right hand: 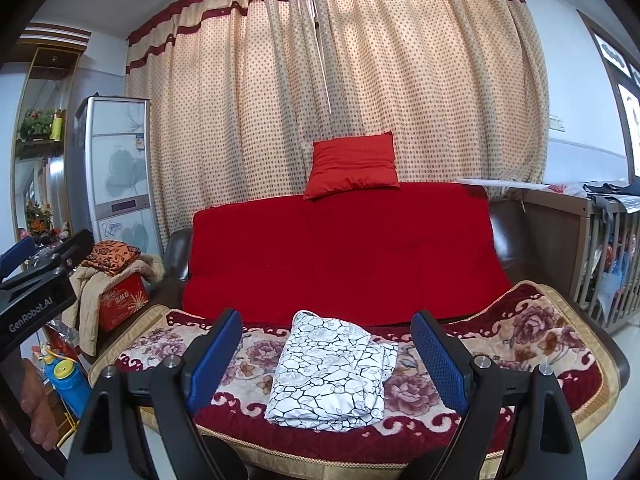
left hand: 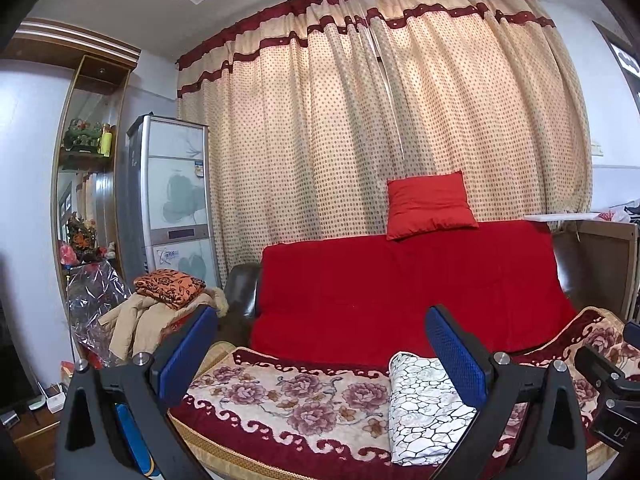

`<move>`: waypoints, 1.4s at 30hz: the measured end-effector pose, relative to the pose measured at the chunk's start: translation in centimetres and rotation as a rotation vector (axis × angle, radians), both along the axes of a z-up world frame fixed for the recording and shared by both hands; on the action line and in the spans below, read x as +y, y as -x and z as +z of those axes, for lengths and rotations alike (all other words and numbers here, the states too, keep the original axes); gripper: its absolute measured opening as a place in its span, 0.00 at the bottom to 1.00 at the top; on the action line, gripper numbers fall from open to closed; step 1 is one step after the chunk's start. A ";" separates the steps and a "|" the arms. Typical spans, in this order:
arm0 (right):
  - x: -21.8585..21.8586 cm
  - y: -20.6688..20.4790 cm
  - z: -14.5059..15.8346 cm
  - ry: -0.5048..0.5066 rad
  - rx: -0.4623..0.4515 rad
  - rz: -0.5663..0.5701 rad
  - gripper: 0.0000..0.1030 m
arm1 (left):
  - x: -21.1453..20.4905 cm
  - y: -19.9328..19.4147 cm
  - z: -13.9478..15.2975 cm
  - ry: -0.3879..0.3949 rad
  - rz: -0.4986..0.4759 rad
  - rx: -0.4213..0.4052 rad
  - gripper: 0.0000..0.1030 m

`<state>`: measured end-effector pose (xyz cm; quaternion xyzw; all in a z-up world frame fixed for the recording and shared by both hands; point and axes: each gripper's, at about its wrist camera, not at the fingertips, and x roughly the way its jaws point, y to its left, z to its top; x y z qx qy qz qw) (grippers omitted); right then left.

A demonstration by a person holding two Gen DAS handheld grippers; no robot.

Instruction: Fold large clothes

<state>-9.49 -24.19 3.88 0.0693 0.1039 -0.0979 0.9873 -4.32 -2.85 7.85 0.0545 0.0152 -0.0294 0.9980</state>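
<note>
Garment (right hand: 330, 376) lies folded on sofa (right hand: 340, 248); left gripper (left hand: 320, 344) and right gripper (right hand: 326, 348) spread, empty. Probably finished; otherwise pinch edges squarely, fold evenly.

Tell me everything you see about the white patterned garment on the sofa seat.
The white garment is thin, smooth-looking cloth printed with black crackle lines and faint roses. It lies folded into a rough rectangle, layered edges showing on its right side, flat on the floral seat cover. Nothing else touches it; both claws hang open short of it.
</note>
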 end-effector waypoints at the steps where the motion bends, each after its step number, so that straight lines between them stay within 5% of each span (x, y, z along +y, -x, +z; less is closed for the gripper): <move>1: 0.0 0.0 0.0 -0.001 0.001 -0.001 0.86 | 0.0 0.0 0.0 0.000 0.000 0.001 1.00; 11: 0.3 0.2 -0.2 0.000 0.019 -0.004 0.86 | 0.1 0.2 -0.6 -0.007 -0.009 0.025 1.00; 23: 0.6 -0.4 -3.9 -0.015 0.168 -0.006 0.86 | -0.4 -2.8 -7.1 -0.075 -0.029 0.273 1.00; 42: 0.6 -0.3 -5.6 -0.068 0.234 -0.007 0.86 | -0.8 -2.4 -8.9 -0.106 -0.034 0.325 1.00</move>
